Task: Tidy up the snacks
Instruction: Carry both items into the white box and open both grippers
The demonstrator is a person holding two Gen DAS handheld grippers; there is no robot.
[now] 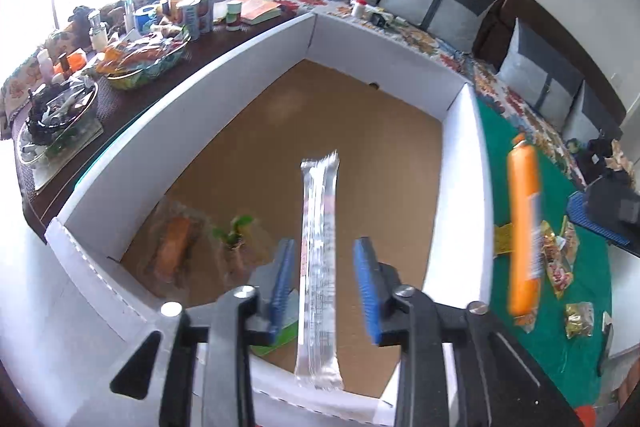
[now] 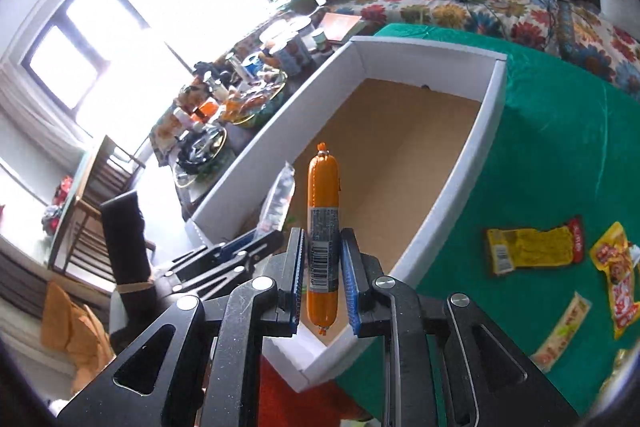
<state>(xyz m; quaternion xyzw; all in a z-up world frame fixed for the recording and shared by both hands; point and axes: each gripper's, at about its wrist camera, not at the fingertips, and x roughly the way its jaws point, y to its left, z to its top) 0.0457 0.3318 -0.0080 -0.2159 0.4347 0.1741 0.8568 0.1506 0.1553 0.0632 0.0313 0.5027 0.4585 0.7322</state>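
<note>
A white cardboard box [image 1: 168, 131] with a brown floor stands on the green cloth; it also shows in the right wrist view [image 2: 452, 195]. My left gripper [image 1: 326, 267] is open over the box, and a long clear snack stick [image 1: 320, 259] hangs between its blue pads without touching them. Two blurred wrapped snacks [image 1: 176, 247] lie on the box floor at the near left. My right gripper [image 2: 323, 267] is shut on an orange sausage [image 2: 323, 227], held upright over the box's near corner. The sausage also shows in the left wrist view [image 1: 524, 227].
Loose snack packets lie on the green cloth [image 2: 560, 155] right of the box: a yellow one [image 2: 534, 245], a red-yellow one [image 2: 618, 275], a long pale one [image 2: 564, 333]. A cluttered dark table [image 1: 132, 43] stands left of the box. A floral sofa [image 2: 480, 7] with grey cushions is behind.
</note>
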